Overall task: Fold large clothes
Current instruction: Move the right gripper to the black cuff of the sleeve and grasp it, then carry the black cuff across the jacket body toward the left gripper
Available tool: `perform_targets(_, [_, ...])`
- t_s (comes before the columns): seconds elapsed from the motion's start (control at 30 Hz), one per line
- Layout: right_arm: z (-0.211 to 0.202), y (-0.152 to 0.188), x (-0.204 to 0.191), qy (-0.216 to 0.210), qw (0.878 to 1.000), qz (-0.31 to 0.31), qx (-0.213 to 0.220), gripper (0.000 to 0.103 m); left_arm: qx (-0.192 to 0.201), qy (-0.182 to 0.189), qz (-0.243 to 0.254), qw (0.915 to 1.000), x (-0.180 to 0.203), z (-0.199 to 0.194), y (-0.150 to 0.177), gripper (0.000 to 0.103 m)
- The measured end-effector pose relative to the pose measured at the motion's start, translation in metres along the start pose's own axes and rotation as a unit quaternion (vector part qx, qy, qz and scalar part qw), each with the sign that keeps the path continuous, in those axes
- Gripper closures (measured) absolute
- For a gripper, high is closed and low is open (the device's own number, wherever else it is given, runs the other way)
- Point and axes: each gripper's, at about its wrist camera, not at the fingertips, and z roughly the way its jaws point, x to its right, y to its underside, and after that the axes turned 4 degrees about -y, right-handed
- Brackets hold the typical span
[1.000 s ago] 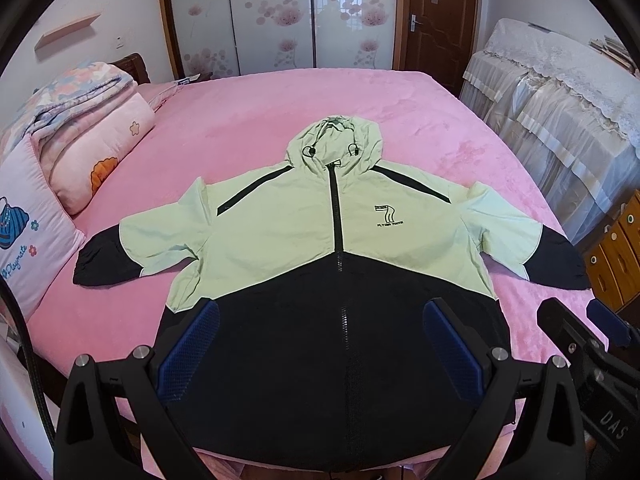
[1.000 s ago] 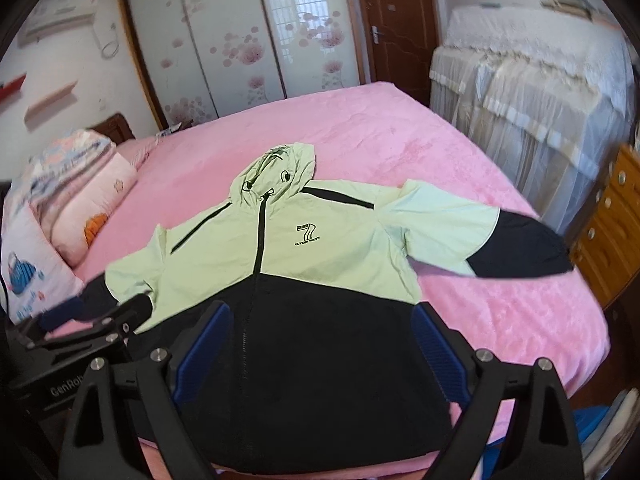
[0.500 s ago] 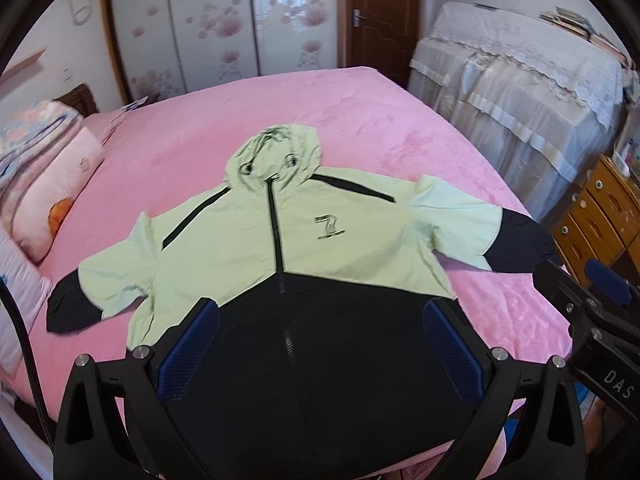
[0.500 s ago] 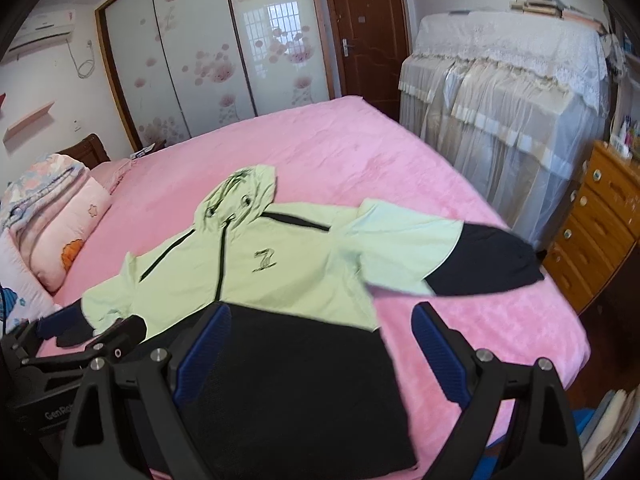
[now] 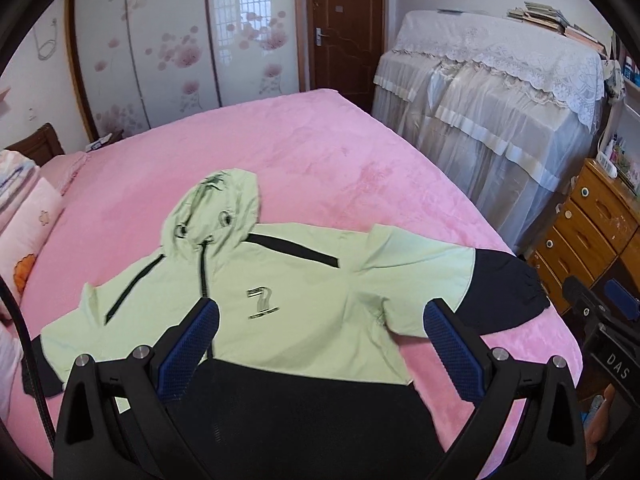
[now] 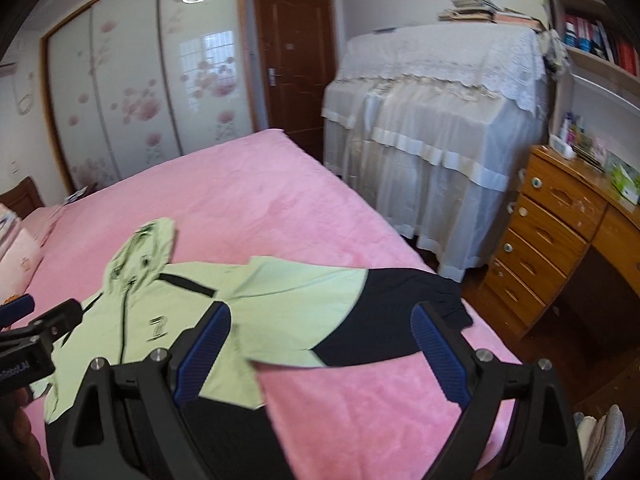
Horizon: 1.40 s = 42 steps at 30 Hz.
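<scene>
A light-green and black hooded jacket point(image 5: 296, 280) lies face up and spread flat on the pink bed point(image 5: 312, 160), hood pointing to the far side, sleeves out to both sides. My left gripper point(image 5: 320, 328) hovers open above the jacket's chest and right armpit, holding nothing. In the right wrist view the jacket point(image 6: 256, 312) fills the lower left, its right sleeve with the black cuff point(image 6: 404, 312) stretching toward the bed's edge. My right gripper point(image 6: 320, 340) stands open over that sleeve, with nothing between its fingers. Each gripper shows at the edge of the other's view.
A cloth-draped piece of furniture point(image 5: 492, 92) stands right of the bed, with a wooden drawer chest point(image 6: 552, 240) beside it. Pillows point(image 5: 28, 224) lie at the left. Sliding wardrobe doors point(image 5: 180, 48) and a brown door point(image 5: 344, 32) line the far wall.
Both cameras have swung to the right along the jacket: the left sleeve has slid out of sight and the right sleeve and drawer chest have come into view. Both grippers stay open.
</scene>
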Motion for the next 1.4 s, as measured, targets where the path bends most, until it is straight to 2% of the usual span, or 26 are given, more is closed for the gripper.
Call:
perform_targets(0.07, [0.018, -0.001, 0.020, 0.024, 1.000, 0.015, -0.011, 0.011, 0.002, 0.003, -0.002, 1.0000, 0.011, 0.017, -0.003, 0.002])
perform_targets(0.2, [0.056, 0.005, 0.056, 0.031, 0.997, 0.051, -0.048, 0.011, 0.013, 0.022, -0.014, 0.9996, 0.028, 0.055, -0.001, 0.001])
perform_targets(0.3, [0.079, 0.014, 0.080, 0.045, 0.994, 0.074, -0.068, 0.012, -0.012, 0.023, 0.001, 0.9997, 0.045, 0.092, 0.004, 0.001])
perform_targets(0.5, [0.115, 0.036, 0.122, 0.057, 0.985, 0.124, -0.106, 0.022, -0.060, 0.041, 0.030, 0.9969, 0.079, 0.146, 0.022, 0.001])
perform_targets(0.6, [0.130, 0.047, 0.146, 0.040, 0.978, 0.166, -0.117, 0.023, -0.064, 0.049, 0.040, 0.9959, 0.094, 0.161, 0.029, 0.001])
perform_targets(0.73, [0.158, 0.070, 0.175, -0.005, 0.961, 0.234, -0.148, 0.023, -0.075, 0.057, 0.049, 0.9944, 0.114, 0.181, 0.034, 0.001])
perform_targets(0.93, [0.182, 0.094, 0.198, -0.038, 0.942, 0.289, -0.165, 0.023, -0.082, 0.057, 0.041, 0.9941, 0.129, 0.202, 0.038, 0.001])
perform_targets(1.13, [0.199, 0.093, 0.210, -0.046, 0.936, 0.315, -0.153, 0.025, -0.100, 0.061, 0.033, 0.9925, 0.137, 0.217, 0.041, 0.001])
perform_targets(1.2, [0.208, 0.090, 0.212, -0.038, 0.935, 0.317, -0.154, 0.042, -0.099, 0.062, 0.035, 0.9925, 0.141, 0.218, 0.040, 0.001])
perform_targets(1.23, [0.215, 0.089, 0.213, -0.034, 0.934, 0.318, -0.156, 0.048, -0.098, 0.061, 0.036, 0.9926, 0.142, 0.218, 0.039, 0.001])
perform_targets(1.3, [0.222, 0.087, 0.214, -0.025, 0.935, 0.317, -0.157, 0.075, -0.096, 0.059, 0.044, 0.9927, 0.145, 0.217, 0.037, 0.001])
perform_targets(1.37, [0.223, 0.084, 0.215, -0.028, 0.937, 0.316, -0.149, 0.093, -0.098, 0.051, 0.053, 0.9925, 0.145, 0.215, 0.035, 0.001])
perform_targets(1.4, [0.221, 0.082, 0.213, -0.029, 0.938, 0.313, -0.142, 0.097, -0.100, 0.044, 0.060, 0.9922, 0.144, 0.215, 0.034, 0.002])
